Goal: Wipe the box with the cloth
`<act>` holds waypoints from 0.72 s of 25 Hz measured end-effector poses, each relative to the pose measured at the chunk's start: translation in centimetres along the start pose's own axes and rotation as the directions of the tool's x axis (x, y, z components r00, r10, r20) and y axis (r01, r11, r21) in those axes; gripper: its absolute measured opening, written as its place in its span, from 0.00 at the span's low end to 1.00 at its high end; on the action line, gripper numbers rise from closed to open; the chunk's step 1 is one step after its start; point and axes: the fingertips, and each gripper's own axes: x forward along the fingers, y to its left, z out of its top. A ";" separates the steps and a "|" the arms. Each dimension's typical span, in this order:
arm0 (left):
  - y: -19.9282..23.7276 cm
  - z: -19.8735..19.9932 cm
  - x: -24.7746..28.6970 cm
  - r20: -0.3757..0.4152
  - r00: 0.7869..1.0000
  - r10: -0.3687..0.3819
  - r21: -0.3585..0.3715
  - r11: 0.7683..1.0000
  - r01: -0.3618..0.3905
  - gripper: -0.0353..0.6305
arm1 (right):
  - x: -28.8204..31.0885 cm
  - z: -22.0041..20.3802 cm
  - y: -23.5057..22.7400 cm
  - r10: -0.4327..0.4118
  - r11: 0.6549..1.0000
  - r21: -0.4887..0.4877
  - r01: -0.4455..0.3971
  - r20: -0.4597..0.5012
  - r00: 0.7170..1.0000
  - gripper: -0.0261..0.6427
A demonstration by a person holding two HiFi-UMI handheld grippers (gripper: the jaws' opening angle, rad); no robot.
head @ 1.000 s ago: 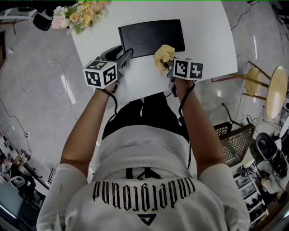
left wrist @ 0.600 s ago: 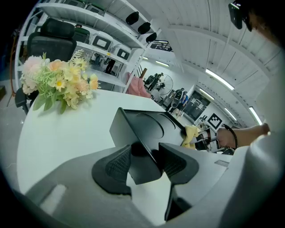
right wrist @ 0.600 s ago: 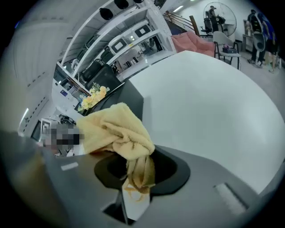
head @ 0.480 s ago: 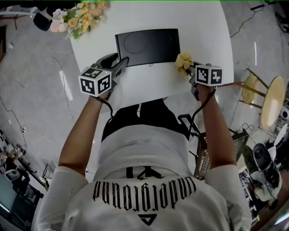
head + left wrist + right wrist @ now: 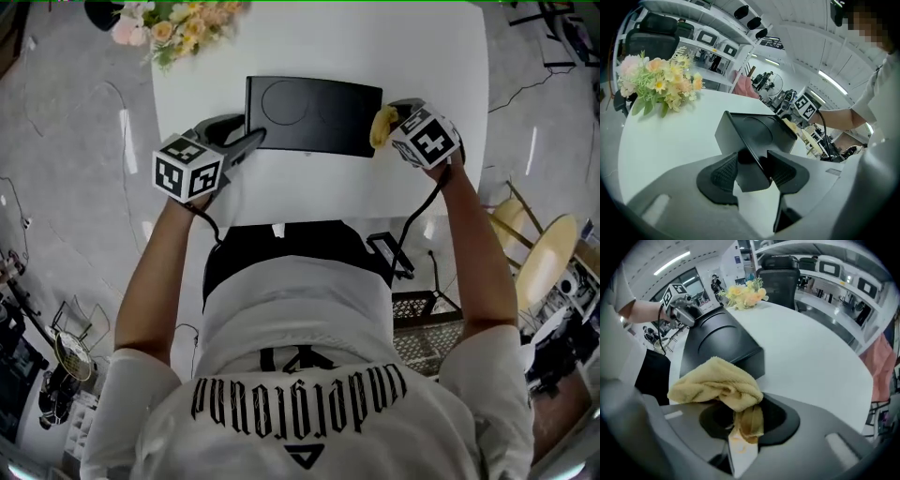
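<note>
Cloth [image 5: 381, 127] now at right end of box [image 5: 309, 114]

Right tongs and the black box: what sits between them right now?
Only the crumpled yellow terry cloth, pinched in the right tongs, at the right end of the flat black rectangular box; head and right gripper views show it.

- Plain black box [image 5: 314, 115], faint circle outline on top.
- Mustard-yellow cloth [image 5: 382, 126].
- White table [image 5: 319, 37].
- Pink, peach, yellow flowers [image 5: 178, 23], green leaves.
- Black-and-white square markers on left gripper [image 5: 752, 168] and right gripper [image 5: 743, 420].
- White shirt [image 5: 300, 328], black lettering.
</note>
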 end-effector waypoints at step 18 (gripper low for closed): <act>0.2 0.0 -0.3 0.051 0.998 0.030 -0.029 0.999 -0.029 0.37 | -0.5 -3.1 7.9 0.086 0.985 -0.150 -0.087 -0.009 0.996 0.20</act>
